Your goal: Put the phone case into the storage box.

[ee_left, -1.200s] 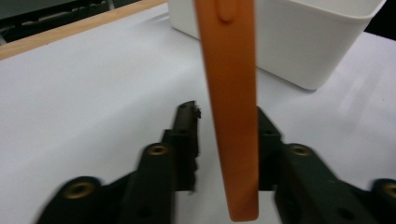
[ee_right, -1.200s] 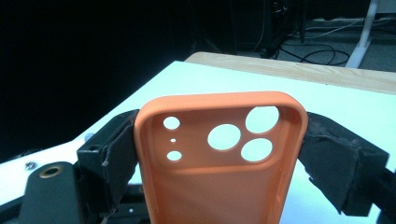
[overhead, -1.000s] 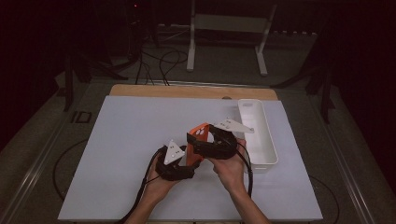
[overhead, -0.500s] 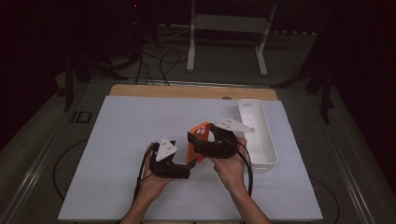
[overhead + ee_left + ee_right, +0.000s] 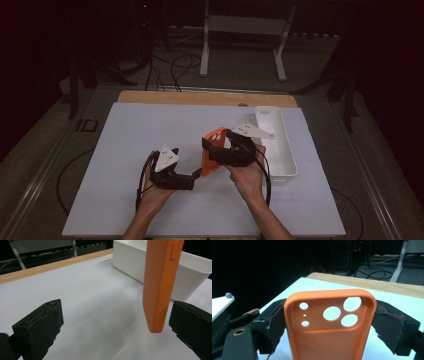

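Since a second ago the left tongs (image 5: 196, 176) have just spread wide and drawn back off the orange phone case (image 5: 212, 151), now gripping nothing. Only the right tongs (image 5: 216, 150) clamp it by its sides, upright above the bench (image 5: 125, 140). Squeezed by soft edges alone, it might twist or drop before reaching the white tray (image 5: 285, 150).

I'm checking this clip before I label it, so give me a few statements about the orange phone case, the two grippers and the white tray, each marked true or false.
1. The right gripper clamps the orange silicone phone case by its side edges. True.
2. The left gripper also grips the case. False: its jaws stand apart, the case's end hanging free between them.
3. The case lies flat in the white plastic tray. False: it is held above the white mat.
4. The tray stands on the person's right. True.
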Motion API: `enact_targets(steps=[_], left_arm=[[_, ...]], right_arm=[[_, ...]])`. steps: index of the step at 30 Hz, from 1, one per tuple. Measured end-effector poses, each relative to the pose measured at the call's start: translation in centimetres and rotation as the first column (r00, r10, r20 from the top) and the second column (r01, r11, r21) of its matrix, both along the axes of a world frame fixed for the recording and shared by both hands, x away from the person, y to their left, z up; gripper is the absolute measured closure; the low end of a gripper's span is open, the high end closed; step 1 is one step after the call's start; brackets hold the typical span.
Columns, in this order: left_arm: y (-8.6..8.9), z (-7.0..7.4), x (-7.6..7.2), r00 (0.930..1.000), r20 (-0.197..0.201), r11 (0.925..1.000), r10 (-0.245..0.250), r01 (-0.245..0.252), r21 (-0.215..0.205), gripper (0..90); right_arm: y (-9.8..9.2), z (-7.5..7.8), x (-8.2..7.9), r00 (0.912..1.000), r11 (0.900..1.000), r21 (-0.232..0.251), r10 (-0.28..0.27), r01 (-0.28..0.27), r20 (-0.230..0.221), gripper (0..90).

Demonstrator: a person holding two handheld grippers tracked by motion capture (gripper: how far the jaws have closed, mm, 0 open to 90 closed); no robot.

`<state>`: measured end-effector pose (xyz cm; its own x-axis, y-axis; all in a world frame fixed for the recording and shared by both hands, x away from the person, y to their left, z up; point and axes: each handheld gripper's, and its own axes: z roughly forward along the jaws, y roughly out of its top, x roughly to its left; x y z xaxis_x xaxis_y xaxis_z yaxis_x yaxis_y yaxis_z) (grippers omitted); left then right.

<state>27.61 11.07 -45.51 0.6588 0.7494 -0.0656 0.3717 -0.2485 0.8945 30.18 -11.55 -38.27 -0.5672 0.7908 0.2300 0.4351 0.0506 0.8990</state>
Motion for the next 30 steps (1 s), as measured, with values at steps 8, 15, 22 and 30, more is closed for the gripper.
enact_targets(steps=[8,15,22,30], left_arm=[[1.8,0.3,-0.1,0.9997,0.018,0.9998,0.017,-0.017,-0.012,0.3],[4.1,0.3,-0.3,0.9985,0.043,0.9991,0.034,-0.032,-0.028,0.3],[6.6,-0.3,-0.9,0.9962,0.056,0.9974,0.068,-0.066,-0.029,0.3],[8.6,-1.0,-1.7,0.9931,0.074,0.9954,0.091,-0.088,-0.038,0.2]], right_arm=[[-0.1,0.2,0.6,1.0,1.0,-0.002,-0.008,0.008,-0.003,16.4],[-0.6,0.5,1.2,0.9997,1.0,-0.003,-0.023,0.023,-0.003,16.4],[-0.6,1.0,1.7,0.9996,0.999,-0.016,-0.028,0.028,0.008,16.4],[-0.4,1.2,2.2,0.9993,0.999,-0.032,-0.035,0.035,0.017,16.5]])
